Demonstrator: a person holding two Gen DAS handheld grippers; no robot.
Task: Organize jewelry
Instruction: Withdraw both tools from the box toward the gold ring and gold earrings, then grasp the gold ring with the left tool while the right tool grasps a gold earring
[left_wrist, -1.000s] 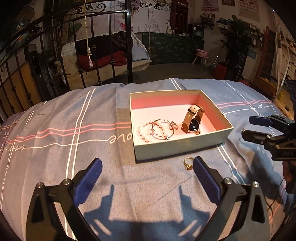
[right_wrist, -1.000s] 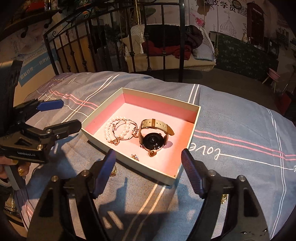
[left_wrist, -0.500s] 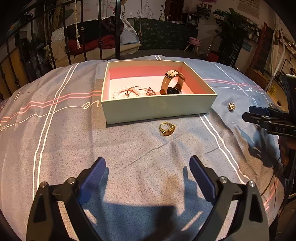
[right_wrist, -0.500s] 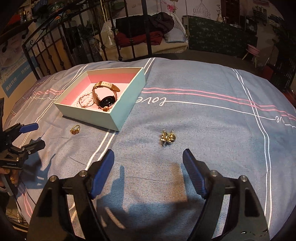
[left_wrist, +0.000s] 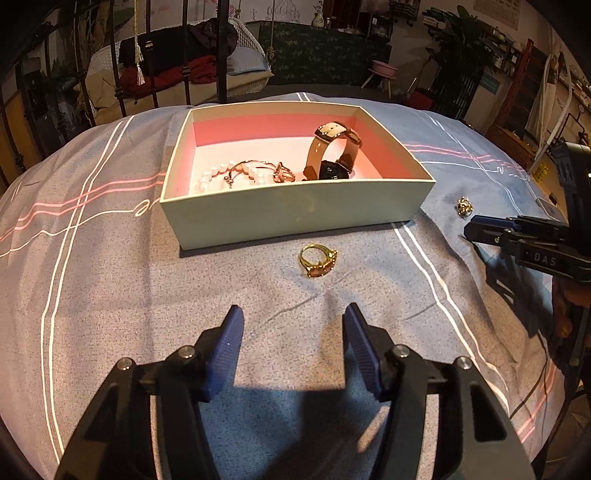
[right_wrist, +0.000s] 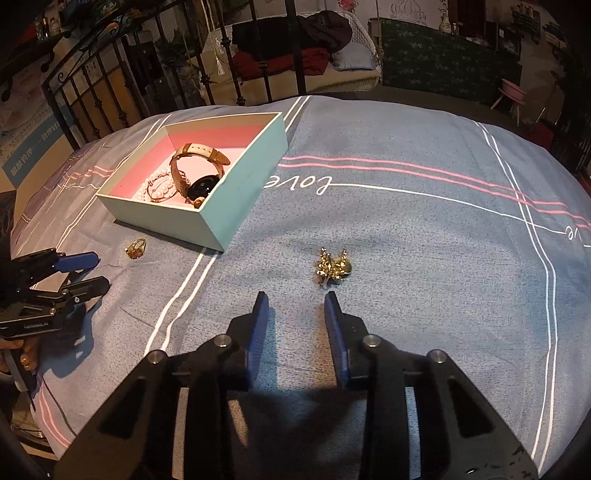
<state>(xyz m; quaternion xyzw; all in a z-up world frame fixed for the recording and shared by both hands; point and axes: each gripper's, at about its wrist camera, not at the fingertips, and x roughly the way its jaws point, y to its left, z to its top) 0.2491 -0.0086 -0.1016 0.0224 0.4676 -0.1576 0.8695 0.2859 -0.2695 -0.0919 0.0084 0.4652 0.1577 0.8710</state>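
Two grippers in view, both empty and hovering over the grey-blue striped bedspread (left_wrist: 110, 280).

Left gripper (left_wrist: 293, 314): jaws parted at a medium gap, nothing between the blue pads (left_wrist: 229, 343). Gold ring (left_wrist: 318, 255) with an amber stone lies on the cloth straight ahead of the fingertips, slightly toward its right finger, not touching either pad. Just beyond the ring sits the open jewelry box (left_wrist: 295, 210), pale outside, pink inside. Inside the box: pearl bracelet (left_wrist: 218, 175) on the left, thin bangle (left_wrist: 258, 170) overlapping it, and a watch (left_wrist: 332, 162) with a beige strap standing on edge on the right.

Right gripper (right_wrist: 293, 301): jaws parted narrowly, nothing gripped. Gold earring cluster (right_wrist: 332, 267) lies on the cloth just ahead of its right fingertip, close but apart. How many pieces are in the cluster I cannot tell. The box is further ahead and to the left of this gripper, with the ring on the cloth beside the box's near wall.

Cross views: the right gripper's tip shows at the far right of the left wrist view, close to the earring cluster. The left gripper shows at the far left edge of the right wrist view, fingers parted, pointing at the ring.
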